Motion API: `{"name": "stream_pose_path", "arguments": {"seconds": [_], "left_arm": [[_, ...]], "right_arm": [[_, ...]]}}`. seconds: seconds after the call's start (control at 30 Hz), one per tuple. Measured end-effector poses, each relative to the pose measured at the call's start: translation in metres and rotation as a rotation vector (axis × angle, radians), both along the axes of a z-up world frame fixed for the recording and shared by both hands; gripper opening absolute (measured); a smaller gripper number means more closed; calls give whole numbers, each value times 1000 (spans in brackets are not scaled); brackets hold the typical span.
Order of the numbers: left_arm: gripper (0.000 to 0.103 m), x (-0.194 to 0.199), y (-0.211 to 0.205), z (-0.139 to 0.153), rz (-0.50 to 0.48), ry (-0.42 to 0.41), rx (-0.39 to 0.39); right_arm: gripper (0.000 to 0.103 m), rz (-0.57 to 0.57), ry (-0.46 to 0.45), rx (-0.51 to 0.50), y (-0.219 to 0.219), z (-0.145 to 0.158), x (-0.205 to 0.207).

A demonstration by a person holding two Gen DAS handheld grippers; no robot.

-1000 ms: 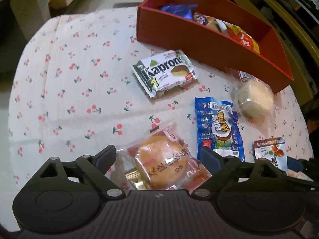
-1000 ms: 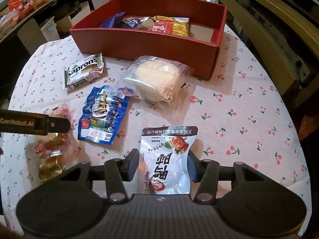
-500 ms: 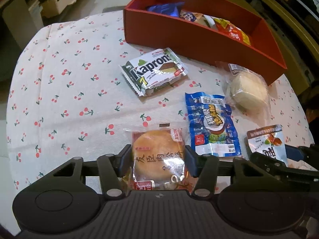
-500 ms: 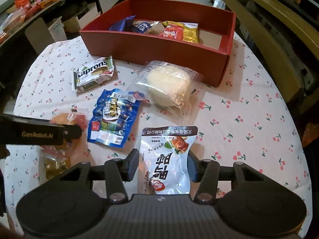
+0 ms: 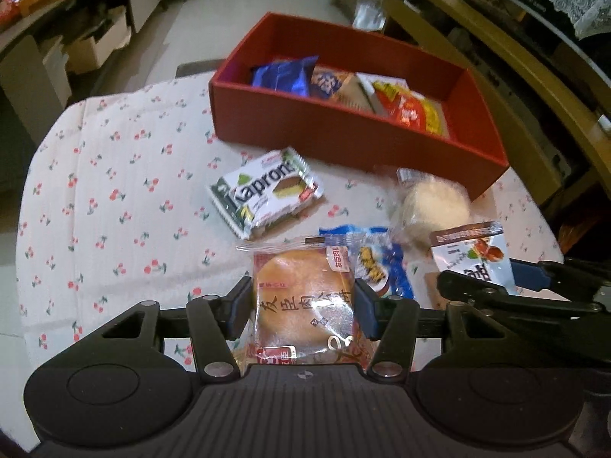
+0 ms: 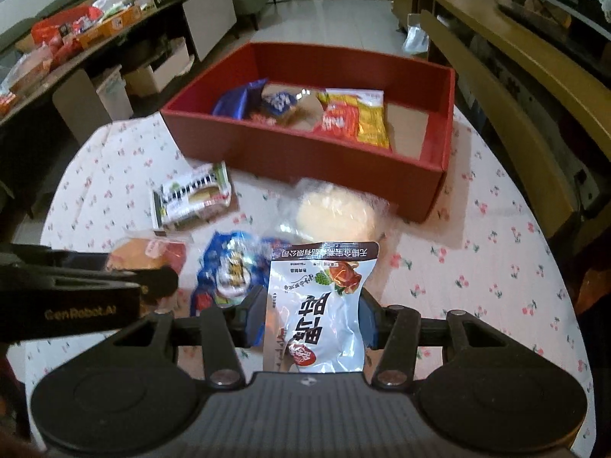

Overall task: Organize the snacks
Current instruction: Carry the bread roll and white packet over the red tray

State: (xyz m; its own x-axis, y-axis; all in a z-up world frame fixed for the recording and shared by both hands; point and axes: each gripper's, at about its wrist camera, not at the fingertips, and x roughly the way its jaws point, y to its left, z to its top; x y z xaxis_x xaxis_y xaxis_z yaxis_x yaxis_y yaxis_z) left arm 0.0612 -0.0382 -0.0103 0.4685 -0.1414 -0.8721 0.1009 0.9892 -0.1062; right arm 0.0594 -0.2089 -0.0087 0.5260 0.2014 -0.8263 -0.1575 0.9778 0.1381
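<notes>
Left wrist view. Left claw (image 5: 303,305): pinching a bun pack (image 5: 303,297), clear wrapper with red print, held between both pads above the bench (image 5: 95,198); its jaws have just been closing onto the pack. Bench: covered with a white cloth with cherry print. Wafer pack (image 5: 267,194): white and green, lying flat near the front wall of the red box (image 5: 343,141). Blue pack (image 5: 385,263): on the cloth, partly hidden behind the bun pack. Pale bun in clear wrap (image 5: 435,206): just in front of the box's near right corner. Box contents: a blue packet (image 5: 286,74), a red-and-yellow packet (image 5: 416,112) and others between them, too blurred to name.

Right wrist view. Right claw (image 6: 311,316): pinching a white pouch (image 6: 320,305) printed with dark characters, upright between the pads, clear of the cloth. Left claw shows at the left edge with the bun pack (image 6: 147,253). Wafer pack (image 6: 193,198), blue pack (image 6: 229,271) and pale bun (image 6: 336,210) lie between the claws and the box (image 6: 305,152). Box's right end: bare floor showing.
</notes>
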Motion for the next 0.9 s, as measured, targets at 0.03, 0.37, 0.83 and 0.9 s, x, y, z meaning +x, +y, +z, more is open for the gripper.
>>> {"name": "stream_pose_path", "arguments": {"seconds": [0.03,0.37,0.83,0.9], "left_arm": [[62,2,-1,2,-1,-6,-2],[62,22,-8,24,-9,-83,-2],[61,66,-20,63,-24,-198,2],[61,75,-21,65,-23,-210,5]], "right_arm": [[67,-3,-6,5,1,2,1],[67,-63,-71,49,-5,25,20],[66,-144,-155,75,-15,58,71],[66,-151,-164,74,-15,60,80]]}}
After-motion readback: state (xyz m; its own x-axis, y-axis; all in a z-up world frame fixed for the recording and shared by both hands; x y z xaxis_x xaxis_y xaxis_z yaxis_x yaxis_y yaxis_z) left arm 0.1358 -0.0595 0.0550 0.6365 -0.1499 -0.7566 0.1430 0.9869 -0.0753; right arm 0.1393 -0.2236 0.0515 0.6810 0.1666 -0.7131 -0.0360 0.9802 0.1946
